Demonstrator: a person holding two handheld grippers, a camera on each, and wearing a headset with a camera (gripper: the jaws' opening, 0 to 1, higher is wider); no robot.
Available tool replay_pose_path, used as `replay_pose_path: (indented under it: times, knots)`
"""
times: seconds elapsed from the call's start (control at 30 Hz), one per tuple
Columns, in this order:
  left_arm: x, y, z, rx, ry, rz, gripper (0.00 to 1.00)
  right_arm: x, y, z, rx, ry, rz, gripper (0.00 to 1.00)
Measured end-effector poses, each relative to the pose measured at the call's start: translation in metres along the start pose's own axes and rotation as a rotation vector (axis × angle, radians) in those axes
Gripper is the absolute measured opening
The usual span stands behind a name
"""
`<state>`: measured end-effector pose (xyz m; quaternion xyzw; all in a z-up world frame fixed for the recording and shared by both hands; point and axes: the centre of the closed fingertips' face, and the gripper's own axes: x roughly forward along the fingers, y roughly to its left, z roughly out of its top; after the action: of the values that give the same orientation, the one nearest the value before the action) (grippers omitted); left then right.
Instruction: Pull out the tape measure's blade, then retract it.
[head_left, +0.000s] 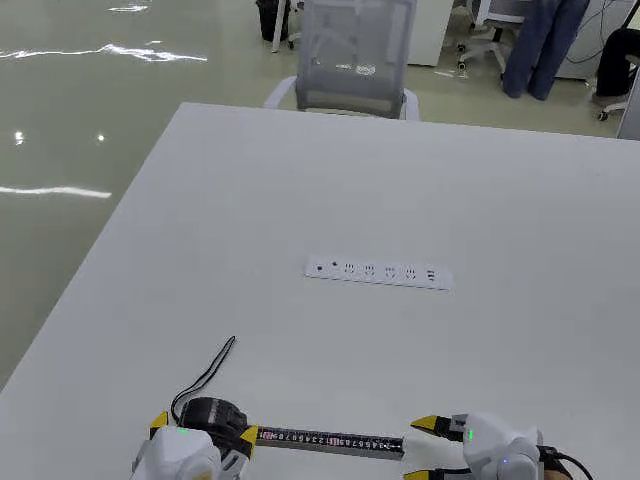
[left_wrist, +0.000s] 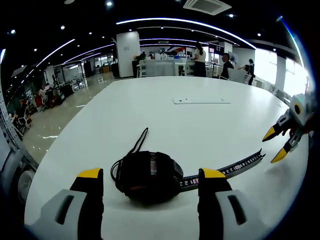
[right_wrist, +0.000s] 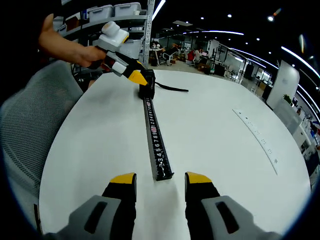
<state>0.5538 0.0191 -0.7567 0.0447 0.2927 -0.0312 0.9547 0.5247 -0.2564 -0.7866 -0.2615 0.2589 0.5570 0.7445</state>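
Observation:
The black tape measure (head_left: 215, 412) lies at the near edge of the white table (head_left: 400, 180). Its blade (head_left: 330, 440) is pulled out to the right and rests flat. My left gripper (head_left: 204, 428) is open, its yellow tips straddling the case (left_wrist: 147, 175) with small gaps on both sides. A black wrist strap (left_wrist: 137, 142) trails off the case. My right gripper (head_left: 420, 448) is open too. The blade's end hook (right_wrist: 162, 175) lies just ahead of its tips (right_wrist: 161, 181), untouched. The left gripper (right_wrist: 127, 70) appears in the right gripper view, held by a hand.
A white power strip (head_left: 378, 272) is set into the table's middle. A grey mesh chair (head_left: 355, 55) stands at the far edge. The left table edge (head_left: 90, 280) drops to a shiny floor. People stand far behind.

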Motion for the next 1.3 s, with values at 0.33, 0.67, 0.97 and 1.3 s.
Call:
replay_pose_path:
  times: [0.33,0.67,0.97,1.3]
  knots:
    - [0.003,0.001,-0.004,0.000,0.006,0.007,0.72,0.017,-0.006,-0.006,-0.030,0.016,0.072,0.30]
    - [0.004,0.000,-0.006,-0.013,0.015,0.008,0.70,0.024,-0.001,-0.012,-0.014,0.015,0.129,0.23]
    - [0.005,0.001,-0.009,-0.022,0.016,0.019,0.69,0.027,0.000,-0.011,-0.005,-0.005,0.157,0.15]
    - [0.010,0.001,-0.010,-0.078,0.016,0.046,0.68,0.028,0.000,-0.012,0.000,-0.009,0.163,0.14]
